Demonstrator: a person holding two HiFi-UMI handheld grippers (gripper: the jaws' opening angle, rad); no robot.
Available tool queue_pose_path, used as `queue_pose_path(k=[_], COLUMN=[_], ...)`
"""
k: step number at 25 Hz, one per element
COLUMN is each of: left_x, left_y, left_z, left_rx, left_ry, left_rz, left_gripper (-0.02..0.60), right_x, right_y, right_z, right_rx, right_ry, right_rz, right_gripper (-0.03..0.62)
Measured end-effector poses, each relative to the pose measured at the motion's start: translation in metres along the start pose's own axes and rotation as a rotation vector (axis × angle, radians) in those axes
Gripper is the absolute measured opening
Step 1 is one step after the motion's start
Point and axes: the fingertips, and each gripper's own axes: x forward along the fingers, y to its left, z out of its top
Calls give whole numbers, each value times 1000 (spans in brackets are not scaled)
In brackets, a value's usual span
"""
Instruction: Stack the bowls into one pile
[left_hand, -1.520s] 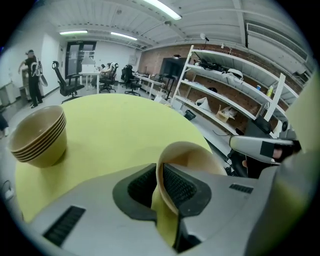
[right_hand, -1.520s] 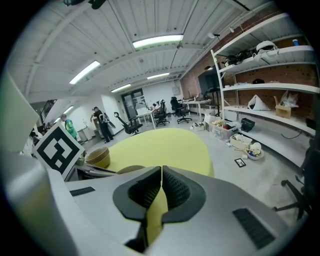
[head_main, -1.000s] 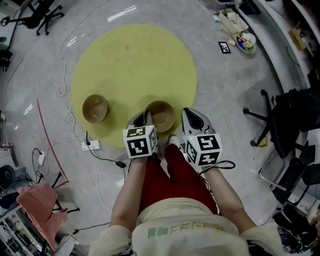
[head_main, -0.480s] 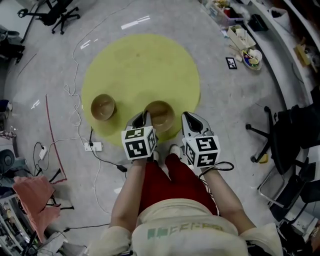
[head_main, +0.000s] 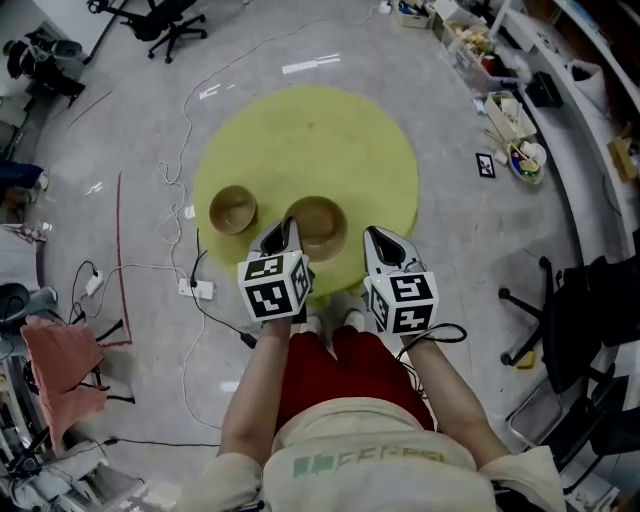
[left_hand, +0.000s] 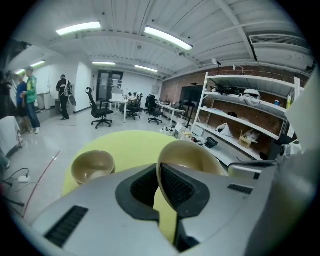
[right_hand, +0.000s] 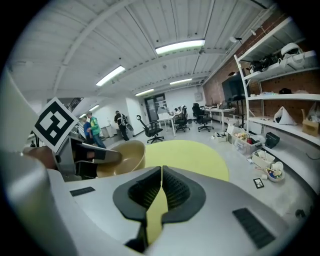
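Grey concrete floor (head_main: 130, 130) takes up most of the head view, w/ a big round yellow mat (head_main: 320, 140) in the middle. The person stands right at the mat's near edge, arms out, one gripper per hand. Metal shelves (left_hand: 240, 120) full of stuff run along the right wall, and there's a black desk chair (head_main: 165, 12) at the far end of the room.

Two tan bowls, both over the near-left part of the mat. The near bowl (head_main: 322, 225) is the one being handled. The left gripper (head_main: 283, 232) has its fingers clamped on the rim, one finger inside and one outside, and you can see it plainly in the left gripper view (left_hand: 159, 170), w/ the bowl wall (left_hand: 192, 157) squeezed between the pads. Can't tell if its base touches the mat or not. The other bowl (head_main: 232, 209) sits upright on the mat just to the left of it, near but not touching, empty afaict (left_hand: 92, 166).

The right gripper (head_main: 378, 235) hangs just right of the near bowl, apart from it. Its fingers are pressed together w/ nothing in between (right_hand: 161, 170).

Small stuff: a white cable (head_main: 180, 170) snakes over the floor left of the mat down to a power strip (head_main: 197, 289).
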Motion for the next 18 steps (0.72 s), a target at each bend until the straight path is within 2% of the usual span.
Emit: queue_pose_path(k=[18], left_x=[-60], left_y=[69], left_z=[23], left_rx=[-121], left_ry=[-135], left_rz=[210], left_gripper=[31], right_x=[27], right_y=[61], right_z=[20], right_rx=[-94], right_ry=[3], right_rz=[195], right_gripper=[37])
